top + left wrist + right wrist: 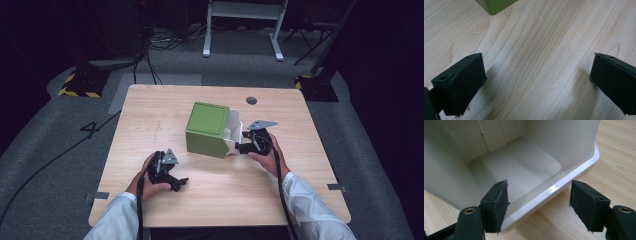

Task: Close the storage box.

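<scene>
Right gripper (539, 205) stands narrowly open astride the white drawer's (554, 188) rim — left gripper (536, 82) rests wide open on the table (544, 50)

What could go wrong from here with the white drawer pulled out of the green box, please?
1. The right gripper has its fingers open astride the white drawer rim; moving sideways could snag it.
2. The left gripper rests apart from the green box, so pushing may slide the unsteadied box.
</scene>
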`<state>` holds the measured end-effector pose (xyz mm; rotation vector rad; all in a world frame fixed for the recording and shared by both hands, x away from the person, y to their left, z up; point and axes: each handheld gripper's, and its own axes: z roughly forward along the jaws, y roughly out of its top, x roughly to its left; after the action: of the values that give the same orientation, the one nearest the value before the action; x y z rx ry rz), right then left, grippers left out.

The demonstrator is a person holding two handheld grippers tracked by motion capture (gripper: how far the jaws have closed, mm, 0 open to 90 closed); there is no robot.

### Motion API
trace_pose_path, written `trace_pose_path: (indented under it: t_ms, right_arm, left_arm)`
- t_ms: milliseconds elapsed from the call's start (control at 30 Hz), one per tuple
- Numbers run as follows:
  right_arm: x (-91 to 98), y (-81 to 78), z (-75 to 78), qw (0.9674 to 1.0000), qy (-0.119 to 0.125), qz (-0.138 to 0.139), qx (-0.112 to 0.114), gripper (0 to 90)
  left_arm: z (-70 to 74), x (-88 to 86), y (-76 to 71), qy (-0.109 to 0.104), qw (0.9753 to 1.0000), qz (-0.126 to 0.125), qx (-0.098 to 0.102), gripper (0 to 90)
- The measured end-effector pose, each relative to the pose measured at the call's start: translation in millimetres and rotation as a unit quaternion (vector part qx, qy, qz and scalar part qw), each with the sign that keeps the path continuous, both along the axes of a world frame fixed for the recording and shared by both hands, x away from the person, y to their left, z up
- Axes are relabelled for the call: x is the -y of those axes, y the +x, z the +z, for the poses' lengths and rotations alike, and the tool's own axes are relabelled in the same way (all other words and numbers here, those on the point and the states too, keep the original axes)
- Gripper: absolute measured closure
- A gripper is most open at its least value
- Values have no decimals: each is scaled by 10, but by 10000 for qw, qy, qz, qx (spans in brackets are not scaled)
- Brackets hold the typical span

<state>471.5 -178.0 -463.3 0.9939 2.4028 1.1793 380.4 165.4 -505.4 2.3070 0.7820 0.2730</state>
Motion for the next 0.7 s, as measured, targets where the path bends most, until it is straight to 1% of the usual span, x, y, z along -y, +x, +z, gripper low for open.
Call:
trace_pose_path:
  t_ms: [267,567,700]
  right_arm:
    - [-89,-3,-8,10000,45,-31,-29,301]
    - [-120,2,-10,9999,89,-23,-54,304]
    - [-144,16,-3,10000,54,10,-66,304]
  left_arm:
    - [0,0,0,0,10000,1,1,2]
    - [0,0,0,0,10000,2,3,2]
    - [0,0,0,0,10000,1,0,2]
